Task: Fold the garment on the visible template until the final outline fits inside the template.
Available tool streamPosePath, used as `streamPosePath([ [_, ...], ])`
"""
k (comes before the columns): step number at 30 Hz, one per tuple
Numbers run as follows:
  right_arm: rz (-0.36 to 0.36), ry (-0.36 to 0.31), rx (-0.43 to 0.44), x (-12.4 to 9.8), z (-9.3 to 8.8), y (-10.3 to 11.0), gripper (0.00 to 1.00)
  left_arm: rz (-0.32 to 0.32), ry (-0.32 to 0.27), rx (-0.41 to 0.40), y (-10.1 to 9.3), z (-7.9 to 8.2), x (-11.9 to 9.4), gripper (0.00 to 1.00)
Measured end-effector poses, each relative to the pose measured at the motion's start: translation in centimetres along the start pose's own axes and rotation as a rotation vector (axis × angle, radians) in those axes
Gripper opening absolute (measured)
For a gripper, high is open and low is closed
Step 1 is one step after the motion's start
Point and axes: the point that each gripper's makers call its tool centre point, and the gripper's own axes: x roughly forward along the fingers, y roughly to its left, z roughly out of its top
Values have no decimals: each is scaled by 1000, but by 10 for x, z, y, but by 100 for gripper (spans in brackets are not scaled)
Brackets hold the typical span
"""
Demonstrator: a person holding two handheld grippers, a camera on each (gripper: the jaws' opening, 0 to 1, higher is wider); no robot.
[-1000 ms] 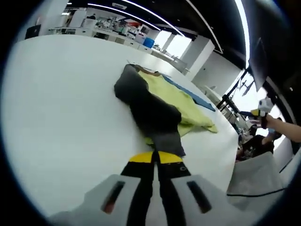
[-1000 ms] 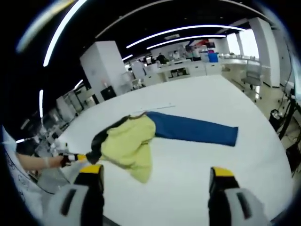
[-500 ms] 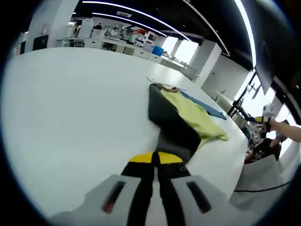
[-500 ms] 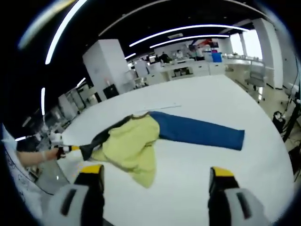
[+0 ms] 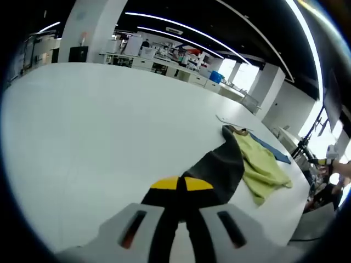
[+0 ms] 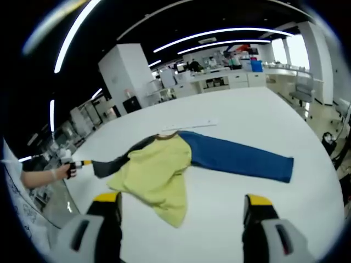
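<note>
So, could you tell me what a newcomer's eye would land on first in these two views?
Most likely the garment, lying in the middle of the big white table: a yellow-green body, one blue sleeve stretched flat and a dark sleeve pulled out the other way. The left gripper is shut on that dark sleeve's end, while the right gripper hangs open above the table's near side, short of the cloth.
</note>
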Motion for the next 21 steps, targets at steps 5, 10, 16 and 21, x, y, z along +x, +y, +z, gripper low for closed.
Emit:
streamPosePath([
  [5, 13, 10, -8, 11, 3, 7, 92, 45, -15, -3, 19, 15, 12, 0],
  [10, 27, 39, -24, 20, 0, 17, 92, 84, -20, -6, 38, 25, 23, 0],
  [16, 28, 58, -31, 22, -4, 18, 92, 110, -11, 0, 53, 33, 36, 0],
  [21, 11, 69, -24, 17, -10, 16, 92, 141, -7, 1, 74, 45, 52, 0],
])
